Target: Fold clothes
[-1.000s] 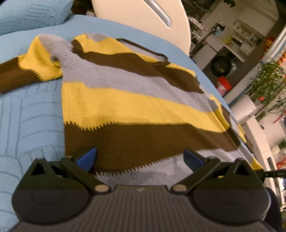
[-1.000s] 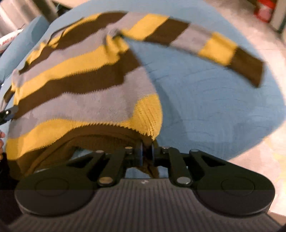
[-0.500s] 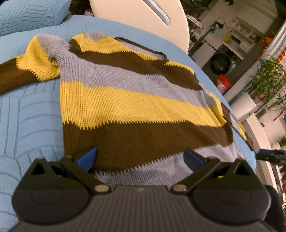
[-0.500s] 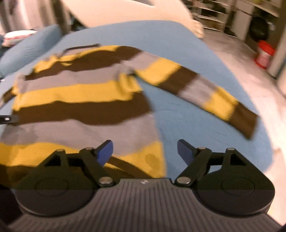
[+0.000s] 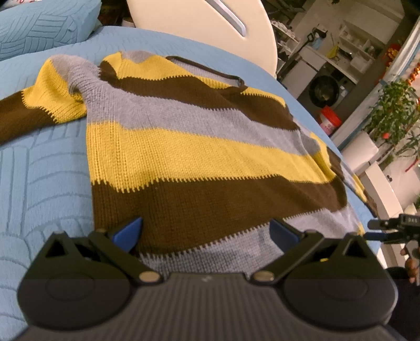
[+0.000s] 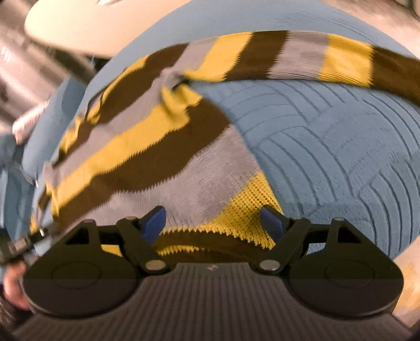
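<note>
A knitted sweater (image 5: 199,154) striped yellow, brown and grey lies spread flat on a blue quilted bed (image 5: 39,188). One sleeve (image 5: 34,105) stretches off to the left in the left wrist view. The other sleeve (image 6: 302,57) runs out across the bedspread in the right wrist view. My left gripper (image 5: 206,230) is open just above the sweater's lower hem, its blue pads clear of the knit. My right gripper (image 6: 214,221) is open too, low over the sweater's bottom corner (image 6: 244,209), with the yellow band and hem between its spread fingers and nothing held.
A blue pillow (image 5: 44,23) and a pale rounded headboard (image 5: 210,28) stand behind the sweater. Off the bed's right side are a washing machine (image 5: 324,89), a red bucket (image 5: 329,122), potted plants (image 5: 391,112) and white furniture. The other gripper (image 5: 391,228) shows at the right edge.
My right gripper let go of the sweater's bottom corner, opened wide, then dropped closer over that corner while rolling. The sweater now lies flat. My left gripper stayed put, open.
</note>
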{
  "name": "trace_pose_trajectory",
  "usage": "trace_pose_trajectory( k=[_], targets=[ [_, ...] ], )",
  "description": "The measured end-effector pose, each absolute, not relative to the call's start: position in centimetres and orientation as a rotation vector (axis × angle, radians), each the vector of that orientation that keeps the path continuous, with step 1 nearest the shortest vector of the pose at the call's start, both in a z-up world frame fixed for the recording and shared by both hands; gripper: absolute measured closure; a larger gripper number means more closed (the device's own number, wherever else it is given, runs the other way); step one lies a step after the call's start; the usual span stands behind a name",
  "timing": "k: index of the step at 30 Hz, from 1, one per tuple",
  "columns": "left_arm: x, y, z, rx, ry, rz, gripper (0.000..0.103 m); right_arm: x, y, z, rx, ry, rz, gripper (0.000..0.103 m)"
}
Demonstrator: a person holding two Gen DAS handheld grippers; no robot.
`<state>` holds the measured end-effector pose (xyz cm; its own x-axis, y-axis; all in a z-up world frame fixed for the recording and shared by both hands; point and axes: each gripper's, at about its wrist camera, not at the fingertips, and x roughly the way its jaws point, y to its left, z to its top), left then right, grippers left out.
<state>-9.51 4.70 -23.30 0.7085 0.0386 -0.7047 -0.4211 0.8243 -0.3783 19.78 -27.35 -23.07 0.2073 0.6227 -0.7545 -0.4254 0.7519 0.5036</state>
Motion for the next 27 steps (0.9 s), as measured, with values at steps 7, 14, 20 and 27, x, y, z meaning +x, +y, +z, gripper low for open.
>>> trace_pose_trajectory(
  k=[7,14,20,27],
  targets=[
    [-9.51,4.78,-23.32,-0.549,0.748,0.269,0.000,19.51,-26.48,-23.27,0.139,1.152,0.753,0.022],
    [-9.51,4.78,-23.32,-0.541,0.750,0.268,0.000,19.61,-26.83,-23.44,0.159,1.155,0.752,0.022],
    [-9.48,4.78,-23.33,-0.539,0.750,0.268,0.000,19.54,-26.92,-23.41,0.157,1.158,0.753,0.022],
    [-9.42,4.74,-23.36,-0.535,0.752,0.268,0.000,19.50,-27.04,-23.33,0.160,1.160,0.754,0.022]
  ],
)
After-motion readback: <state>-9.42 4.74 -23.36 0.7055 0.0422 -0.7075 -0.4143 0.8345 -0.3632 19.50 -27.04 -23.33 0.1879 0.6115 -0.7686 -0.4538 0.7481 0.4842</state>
